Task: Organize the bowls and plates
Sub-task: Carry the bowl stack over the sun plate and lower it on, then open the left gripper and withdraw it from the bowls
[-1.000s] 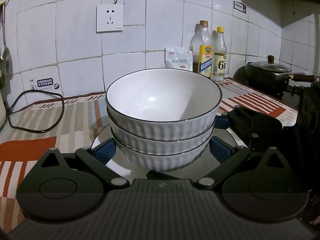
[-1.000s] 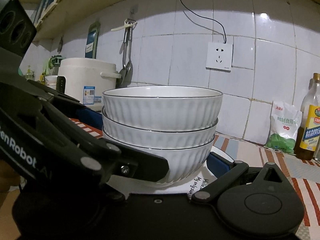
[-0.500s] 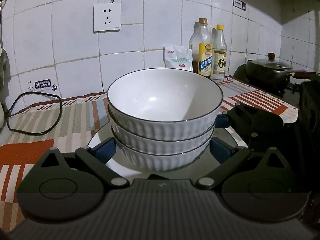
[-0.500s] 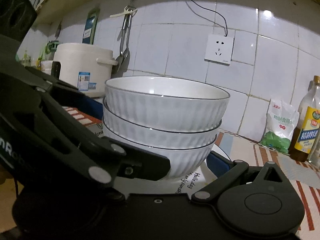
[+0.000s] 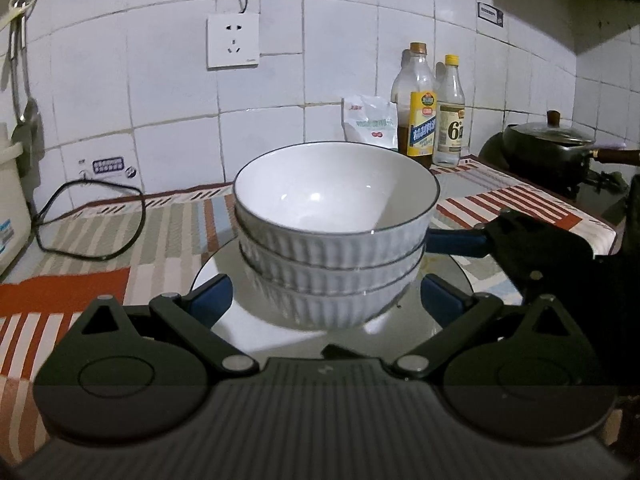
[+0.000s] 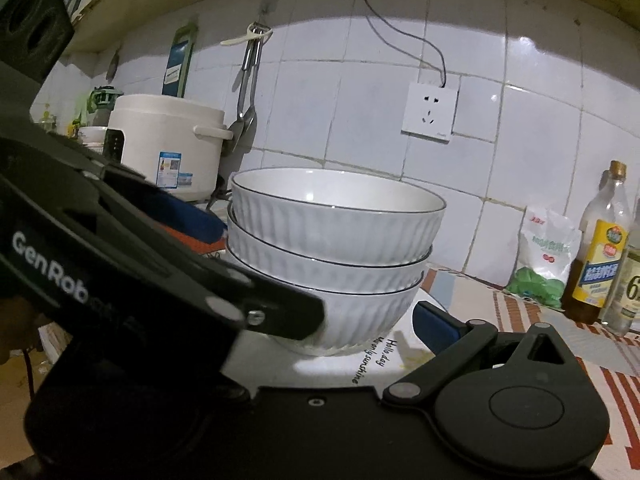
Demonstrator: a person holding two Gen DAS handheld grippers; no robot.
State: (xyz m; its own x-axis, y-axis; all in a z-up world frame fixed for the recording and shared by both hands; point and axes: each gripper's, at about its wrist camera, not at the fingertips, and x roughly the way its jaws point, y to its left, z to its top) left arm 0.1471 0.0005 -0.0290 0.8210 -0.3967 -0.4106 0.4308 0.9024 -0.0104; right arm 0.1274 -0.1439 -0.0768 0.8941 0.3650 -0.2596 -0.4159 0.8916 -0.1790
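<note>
Three stacked bowls [image 5: 334, 232] ride on a plate [image 5: 440, 316] over the bench [image 5: 100, 240], both grippers' jaws spread wide at its edges (apparently to steady it).

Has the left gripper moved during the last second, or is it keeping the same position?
Yes, slightly. The left gripper drew back: the bowl stack looks smaller while the wall socket keeps its size and drifts a little right.

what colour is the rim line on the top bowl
A thin dark line on the white top bowl, clearest in the left wrist view.
</note>
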